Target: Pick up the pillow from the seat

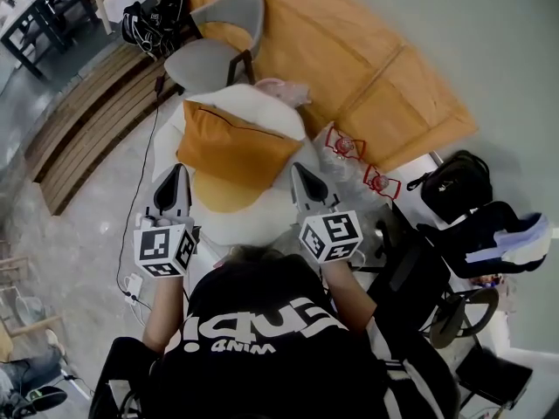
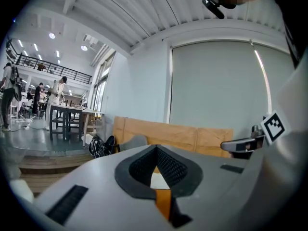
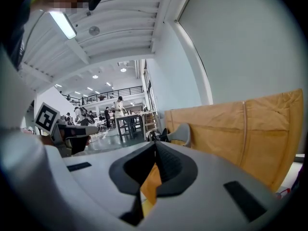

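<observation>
An orange pillow (image 1: 231,151) lies on a white cushioned seat (image 1: 249,105) in front of me. My left gripper (image 1: 177,171) hovers by the pillow's lower left edge, shut with nothing between its jaws. My right gripper (image 1: 300,171) hovers by the pillow's right edge, also shut and empty. Whether either tip touches the pillow I cannot tell. In the left gripper view the gripper (image 2: 157,148) points over the seat, and a strip of pillow (image 2: 162,201) shows below the closed jaws. The right gripper view shows its gripper (image 3: 155,144) with the pillow (image 3: 150,184) beneath it.
A grey chair (image 1: 218,46) stands just beyond the seat, before a leaning wooden panel (image 1: 349,51). A pink cloth (image 1: 281,90) lies at the seat's far edge. Black bags (image 1: 454,186) and a wheeled base crowd the right. A cable (image 1: 144,173) runs along the floor at left.
</observation>
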The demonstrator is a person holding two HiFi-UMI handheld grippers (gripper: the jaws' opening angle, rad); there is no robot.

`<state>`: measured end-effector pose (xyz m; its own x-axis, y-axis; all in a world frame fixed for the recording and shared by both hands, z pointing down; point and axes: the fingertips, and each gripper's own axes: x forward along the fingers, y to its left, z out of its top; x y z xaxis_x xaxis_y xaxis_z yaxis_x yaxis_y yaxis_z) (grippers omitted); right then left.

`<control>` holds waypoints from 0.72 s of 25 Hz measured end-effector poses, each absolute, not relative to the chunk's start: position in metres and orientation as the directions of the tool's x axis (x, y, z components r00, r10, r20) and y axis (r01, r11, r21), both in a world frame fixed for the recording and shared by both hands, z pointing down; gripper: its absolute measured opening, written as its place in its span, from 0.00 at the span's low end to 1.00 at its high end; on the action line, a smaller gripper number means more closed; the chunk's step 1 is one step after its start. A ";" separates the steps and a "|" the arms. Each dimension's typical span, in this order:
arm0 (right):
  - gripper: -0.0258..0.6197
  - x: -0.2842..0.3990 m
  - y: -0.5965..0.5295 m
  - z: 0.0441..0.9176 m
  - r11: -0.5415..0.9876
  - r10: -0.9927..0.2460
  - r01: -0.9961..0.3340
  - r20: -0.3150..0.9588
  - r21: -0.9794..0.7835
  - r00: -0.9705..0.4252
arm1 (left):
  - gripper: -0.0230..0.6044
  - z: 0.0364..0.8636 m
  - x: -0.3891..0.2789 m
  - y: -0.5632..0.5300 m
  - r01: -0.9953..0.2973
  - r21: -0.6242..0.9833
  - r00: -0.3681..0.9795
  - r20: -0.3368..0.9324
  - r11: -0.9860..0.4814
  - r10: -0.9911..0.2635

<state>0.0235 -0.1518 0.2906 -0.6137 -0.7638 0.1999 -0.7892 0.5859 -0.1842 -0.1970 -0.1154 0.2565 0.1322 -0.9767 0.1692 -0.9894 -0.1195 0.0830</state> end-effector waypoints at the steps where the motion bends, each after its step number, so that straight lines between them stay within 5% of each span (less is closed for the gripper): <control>1: 0.07 0.024 -0.154 0.293 0.585 -0.763 -0.789 0.204 -0.187 -0.614 | 0.05 0.258 -0.197 -0.118 -0.989 0.084 0.133 0.172 -0.120 -0.976; 18: 0.07 -0.011 -0.201 0.359 0.600 -0.707 -0.767 0.300 -0.227 -0.641 | 0.05 0.324 -0.213 -0.170 -0.986 0.095 0.161 0.273 -0.139 -0.949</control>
<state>-0.0108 -0.2013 0.3589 -0.6408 -0.7067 0.3001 -0.7675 0.5997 -0.2265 -0.2133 -0.1697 0.3245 0.1605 -0.9486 0.2727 -0.9857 -0.1395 0.0950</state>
